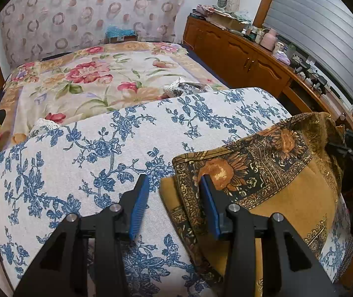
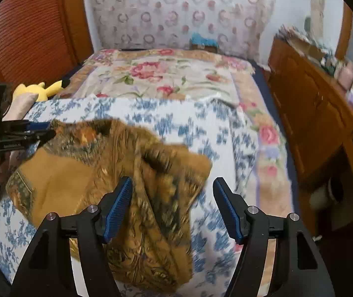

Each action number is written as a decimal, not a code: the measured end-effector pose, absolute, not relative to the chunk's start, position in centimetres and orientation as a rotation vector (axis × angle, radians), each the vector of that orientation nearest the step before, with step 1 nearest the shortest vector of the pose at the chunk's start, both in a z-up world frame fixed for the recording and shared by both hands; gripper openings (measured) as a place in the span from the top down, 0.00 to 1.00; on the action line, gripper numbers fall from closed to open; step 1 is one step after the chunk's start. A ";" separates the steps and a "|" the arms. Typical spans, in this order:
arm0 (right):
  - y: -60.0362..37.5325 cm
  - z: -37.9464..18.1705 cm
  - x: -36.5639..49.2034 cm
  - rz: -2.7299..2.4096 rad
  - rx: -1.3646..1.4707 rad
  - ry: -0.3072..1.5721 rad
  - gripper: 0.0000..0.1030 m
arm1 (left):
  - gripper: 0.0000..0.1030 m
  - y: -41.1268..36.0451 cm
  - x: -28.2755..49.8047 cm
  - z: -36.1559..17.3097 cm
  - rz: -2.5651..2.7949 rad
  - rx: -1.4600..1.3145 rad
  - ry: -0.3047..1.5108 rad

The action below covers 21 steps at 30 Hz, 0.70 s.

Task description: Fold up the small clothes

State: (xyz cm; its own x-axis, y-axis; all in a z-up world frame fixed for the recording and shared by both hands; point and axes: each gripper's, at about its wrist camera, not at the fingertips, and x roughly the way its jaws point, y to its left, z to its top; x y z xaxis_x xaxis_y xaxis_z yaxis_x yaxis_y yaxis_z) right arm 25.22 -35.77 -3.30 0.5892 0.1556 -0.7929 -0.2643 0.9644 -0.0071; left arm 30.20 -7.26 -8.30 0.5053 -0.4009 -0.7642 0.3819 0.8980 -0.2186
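Observation:
A mustard-and-black patterned garment (image 1: 270,173) lies on a white cloth with blue flowers (image 1: 102,148) spread over the bed. My left gripper (image 1: 175,185) is open at the garment's left edge, its right finger (image 1: 209,203) over the patterned border. In the right wrist view the garment (image 2: 117,173) lies bunched and partly folded, blurred by motion. My right gripper (image 2: 172,190) is open above its right part and holds nothing. The left gripper also shows in the right wrist view (image 2: 38,130) at the garment's far left corner.
A floral bedspread (image 1: 90,79) covers the bed beyond the blue cloth. A wooden cabinet (image 1: 245,59) with cluttered top runs along the right. A yellow plush toy (image 2: 38,89) lies at the left. Another small garment (image 1: 186,86) lies behind the cloth.

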 end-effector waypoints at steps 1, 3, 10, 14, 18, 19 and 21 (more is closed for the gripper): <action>-35.9 -3.8 25.1 0.234 -0.117 0.913 0.32 | 0.59 -7.3 30.2 -8.2 -0.471 -0.019 0.926; -36.4 -4.5 25.3 0.215 -0.088 0.909 0.30 | 0.59 -7.2 30.0 -8.0 -0.467 -0.015 0.923; -38.4 -5.0 27.4 0.182 0.022 0.880 0.28 | 0.59 -6.8 29.2 -7.5 -0.486 -0.036 0.928; -38.6 -5.6 28.0 0.203 0.068 0.924 0.28 | 0.59 -7.1 29.2 -8.1 -0.502 -0.031 0.960; -38.5 -6.3 27.7 0.221 0.089 0.946 0.28 | 0.56 -7.5 29.4 -8.4 -0.506 -0.023 0.969; -38.5 -6.4 27.6 0.227 0.099 0.951 0.28 | 0.56 -7.6 29.4 -8.4 -0.506 -0.020 0.969; -38.5 -6.6 27.6 0.236 0.107 0.959 0.28 | 0.56 -7.7 29.6 -8.3 -0.505 -0.023 0.969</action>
State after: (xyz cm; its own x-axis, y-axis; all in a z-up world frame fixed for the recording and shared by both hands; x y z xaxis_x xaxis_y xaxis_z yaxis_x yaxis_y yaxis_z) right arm 27.58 -38.50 -6.61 0.5513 0.2461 -0.7972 -0.1521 0.9691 0.1941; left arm 29.58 -7.69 -8.34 0.4600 -0.4203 -0.7822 0.4003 0.8844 -0.2399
